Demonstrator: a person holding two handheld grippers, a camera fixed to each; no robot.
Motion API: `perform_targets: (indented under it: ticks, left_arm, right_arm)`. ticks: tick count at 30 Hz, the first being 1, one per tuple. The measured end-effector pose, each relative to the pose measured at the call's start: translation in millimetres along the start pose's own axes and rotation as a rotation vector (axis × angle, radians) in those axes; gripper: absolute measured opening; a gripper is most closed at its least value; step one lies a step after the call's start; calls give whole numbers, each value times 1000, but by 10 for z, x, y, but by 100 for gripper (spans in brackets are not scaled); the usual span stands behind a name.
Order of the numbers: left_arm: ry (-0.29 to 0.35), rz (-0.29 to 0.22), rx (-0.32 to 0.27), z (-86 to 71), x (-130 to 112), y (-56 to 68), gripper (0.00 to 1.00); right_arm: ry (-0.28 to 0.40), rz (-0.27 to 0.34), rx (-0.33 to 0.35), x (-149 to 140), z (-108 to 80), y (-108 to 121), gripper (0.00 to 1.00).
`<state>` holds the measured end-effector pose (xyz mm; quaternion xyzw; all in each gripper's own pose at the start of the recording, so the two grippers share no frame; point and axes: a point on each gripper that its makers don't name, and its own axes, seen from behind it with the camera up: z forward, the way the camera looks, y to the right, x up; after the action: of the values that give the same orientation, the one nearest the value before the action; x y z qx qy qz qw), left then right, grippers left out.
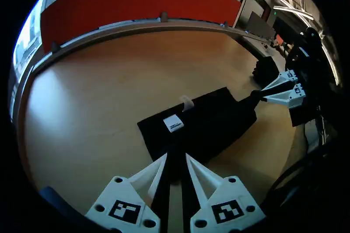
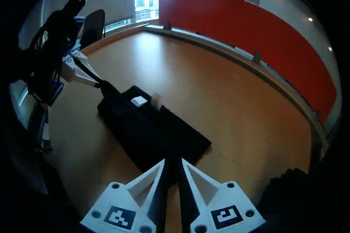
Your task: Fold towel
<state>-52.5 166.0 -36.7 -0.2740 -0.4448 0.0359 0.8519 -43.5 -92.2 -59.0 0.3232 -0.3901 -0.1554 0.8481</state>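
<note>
1. First, nearest the lens in the left gripper view, the left gripper (image 1: 176, 158) has its two white fingers drawn close together on the near edge of the black, oblong cloth towel (image 1: 205, 123). I judge it clamped on that edge.
2. Likewise, in the right gripper view, the right gripper (image 2: 173, 162) is pinched on the opposite end of the towel (image 2: 144, 132). The towel lies as a long flat strip on the pale wooden table (image 2: 227, 102).
3. The step in hand looks like carrying one end over onto the other. To do it well, each gripper should hold the full thickness of cloth. Both should rise evenly and keep the strip just taut so the middle does not sag. The edges should be laid square, and nothing let go until the corners line up.
4. Farther along, a small white sewn-in label (image 1: 174, 123) lies on top of the towel, with a pale tab (image 1: 188, 102) just beyond it. The label carries dark print, too small to read. The square black-and-white markers (image 1: 124, 211) on the gripper fingers are patterns, not words.
5. Farthest off, a red upright panel (image 1: 140, 1) runs along the table's back edge and shows no writing.
</note>
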Motion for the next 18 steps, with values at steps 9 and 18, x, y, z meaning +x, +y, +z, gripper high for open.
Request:
perform_targets:
  ticks: [9, 18]
  left_arm:
    - [-30, 15, 15, 233, -57, -106, 14]
    - [-37, 0, 27, 491, -73, -216, 17]
  right_arm:
    - [-18, 39, 1, -57, 238, 53, 13]
    - [-53, 73, -12, -149, 454, 154, 13]
